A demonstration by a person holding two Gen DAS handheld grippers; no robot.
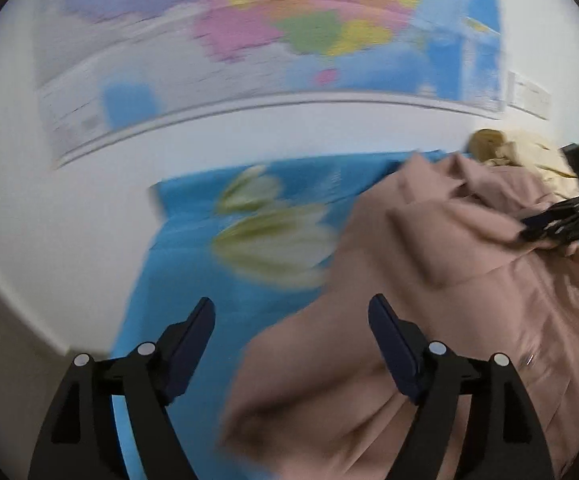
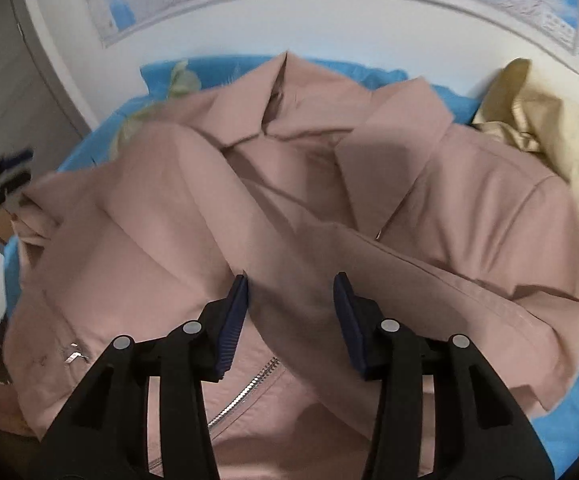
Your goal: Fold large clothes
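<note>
A large dusty-pink jacket (image 2: 297,184) with a collar and silver zips lies spread and rumpled on a blue floral sheet (image 2: 369,70). My right gripper (image 2: 291,284) is open just above the jacket's middle, a fold of a sleeve lying between its fingers without being pinched. In the left wrist view the jacket (image 1: 429,280) fills the lower right. My left gripper (image 1: 291,308) is open and empty over the jacket's left edge and the sheet (image 1: 193,248). The right gripper (image 1: 561,220) shows at the far right of that blurred view.
A cream garment (image 2: 549,120) lies bunched at the right beside the jacket, also in the left wrist view (image 1: 501,148). A white wall with a coloured map (image 1: 289,20) rises behind the bed. The left gripper (image 2: 5,176) shows at the left edge.
</note>
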